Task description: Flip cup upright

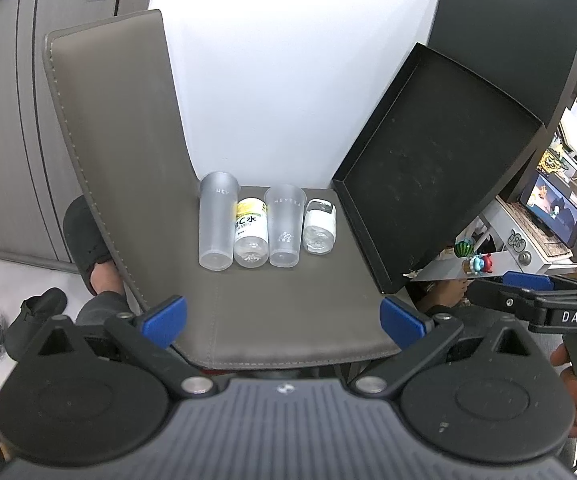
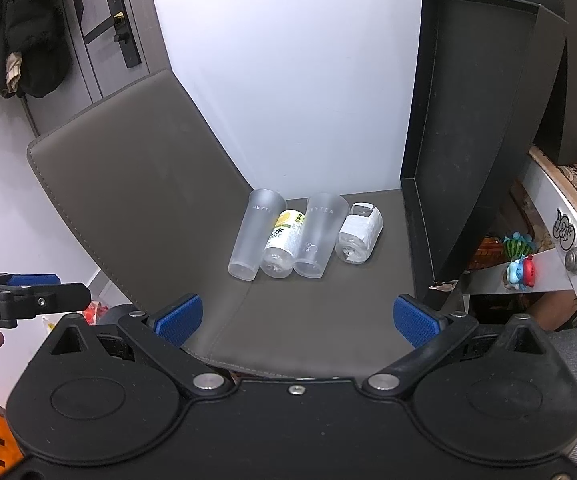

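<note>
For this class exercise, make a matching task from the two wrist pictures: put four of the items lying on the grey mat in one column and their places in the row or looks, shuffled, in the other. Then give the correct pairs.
Things
1. left frosted cup
2. yellow-label bottle
3. right frosted cup
4. white-label bottle

Descriptions
A. lies between the two cups
B. at the row's end nearest the black tray
C. at the row's end farthest from the tray
D. small figure printed near its base

Pairs: 1-C, 2-A, 3-D, 4-B
</note>
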A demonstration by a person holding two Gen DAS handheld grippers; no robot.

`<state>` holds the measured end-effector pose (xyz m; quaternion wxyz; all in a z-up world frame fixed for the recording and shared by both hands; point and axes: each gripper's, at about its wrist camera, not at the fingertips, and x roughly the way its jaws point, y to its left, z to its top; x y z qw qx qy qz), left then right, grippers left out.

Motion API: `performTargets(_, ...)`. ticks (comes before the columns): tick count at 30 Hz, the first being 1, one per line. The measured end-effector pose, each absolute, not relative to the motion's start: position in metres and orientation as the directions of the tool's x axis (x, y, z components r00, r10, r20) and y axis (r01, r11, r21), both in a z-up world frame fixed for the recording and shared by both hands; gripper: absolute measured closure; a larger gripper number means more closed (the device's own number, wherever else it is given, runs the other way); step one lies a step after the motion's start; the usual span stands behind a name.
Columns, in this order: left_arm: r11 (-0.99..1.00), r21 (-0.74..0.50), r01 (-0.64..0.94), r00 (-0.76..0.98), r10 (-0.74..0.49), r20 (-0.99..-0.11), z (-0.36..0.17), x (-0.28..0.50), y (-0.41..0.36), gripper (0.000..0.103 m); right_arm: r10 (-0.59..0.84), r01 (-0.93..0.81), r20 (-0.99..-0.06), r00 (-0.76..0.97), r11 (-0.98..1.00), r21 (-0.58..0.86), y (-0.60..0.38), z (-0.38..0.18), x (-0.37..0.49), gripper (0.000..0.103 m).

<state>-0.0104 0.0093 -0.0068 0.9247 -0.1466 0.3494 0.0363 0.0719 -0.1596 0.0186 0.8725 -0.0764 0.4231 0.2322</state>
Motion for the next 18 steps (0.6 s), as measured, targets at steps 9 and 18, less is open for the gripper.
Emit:
performTargets(9,0.952,-0.252,-0.174,0.748,-0.039,-0.663,-0.008,-0.001,0.012,0.001,0.334,-0.446,-0.77,0.543,0.892,0.073,-0.162,0.013,0.078,0.0)
performTargets(18,0.943,-0.269,-0.198,0.719,-0.047,-0.694,-0.022,0.023,0.021,0.001,0.326,-0.422,-0.775,0.542,0.903,0.085,-0.163,-0.003,0.09,0.0)
